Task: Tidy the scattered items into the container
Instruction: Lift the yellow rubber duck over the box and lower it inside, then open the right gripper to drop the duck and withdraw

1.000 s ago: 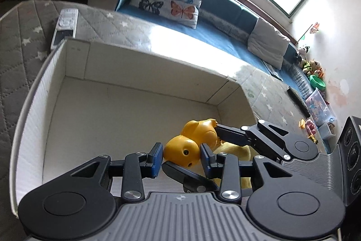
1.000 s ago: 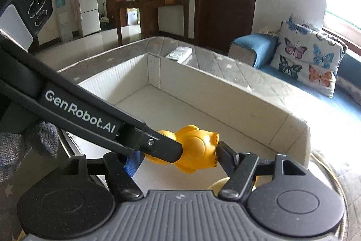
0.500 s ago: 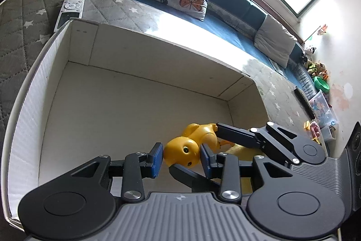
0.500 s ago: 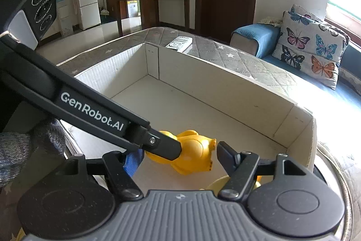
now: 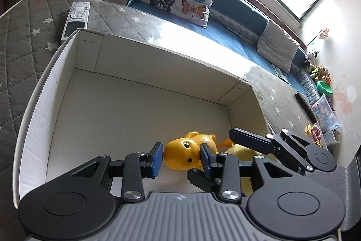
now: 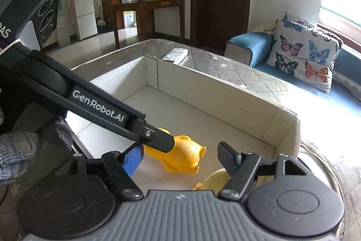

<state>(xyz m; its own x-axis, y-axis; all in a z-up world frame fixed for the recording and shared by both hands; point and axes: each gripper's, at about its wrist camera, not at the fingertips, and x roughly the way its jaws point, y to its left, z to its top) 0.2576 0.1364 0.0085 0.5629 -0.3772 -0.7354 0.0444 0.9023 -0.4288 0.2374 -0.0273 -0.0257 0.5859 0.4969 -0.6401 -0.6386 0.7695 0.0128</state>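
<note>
The left claw (image 5: 181,158) is seen inside the white cardboard box (image 5: 158,64), its blue pads set on either side of the head of the yellow duck toy (image 5: 183,156). The right pad touches the head, while a thin gap is seen at the left pad, so whether the duck is gripped cannot be told. The duck lies on the box floor, just ahead of the left claw. The right claw (image 6: 180,156) is held wide open, with nothing between its fingers; the duck's body (image 6: 180,156) is seen just ahead of it, apart from both fingers. A paler yellow item (image 6: 214,180) lies under the right finger of that claw. Beyond the box's far wall, a remote control (image 5: 76,19) rests on the quilted grey mattress (image 5: 22,42).
</note>
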